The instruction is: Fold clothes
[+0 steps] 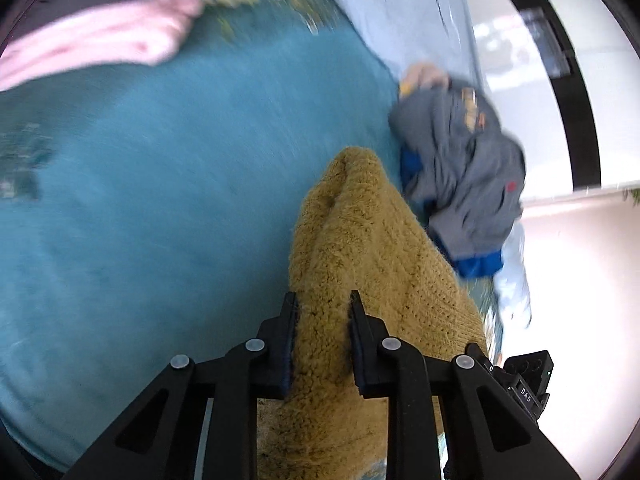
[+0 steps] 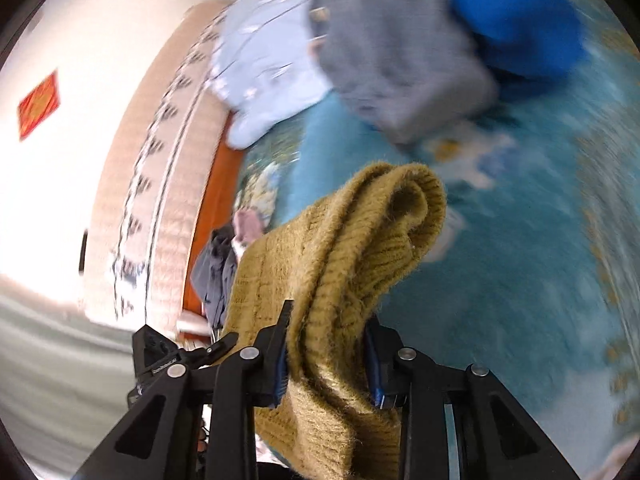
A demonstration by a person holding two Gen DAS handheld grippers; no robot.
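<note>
A mustard-yellow knitted sweater (image 1: 356, 240) is held up over a teal bedspread (image 1: 160, 184). My left gripper (image 1: 322, 300) is shut on a thick fold of it, and the knit bulges ahead of the fingers. In the right wrist view the same mustard sweater (image 2: 360, 240) bunches between the fingers of my right gripper (image 2: 328, 312), which is shut on it. The other gripper's black body (image 1: 524, 380) shows at the lower right of the left wrist view, and at the lower left (image 2: 160, 356) of the right wrist view. Both views are motion-blurred.
A crumpled grey garment (image 1: 464, 160) with blue lining lies beside the sweater. A pale blue garment (image 1: 400, 12) is spread behind it, and a pink garment (image 1: 100, 40) lies at the far left. A bed edge with a patterned border (image 2: 160, 160) runs along a white wall (image 2: 60, 184).
</note>
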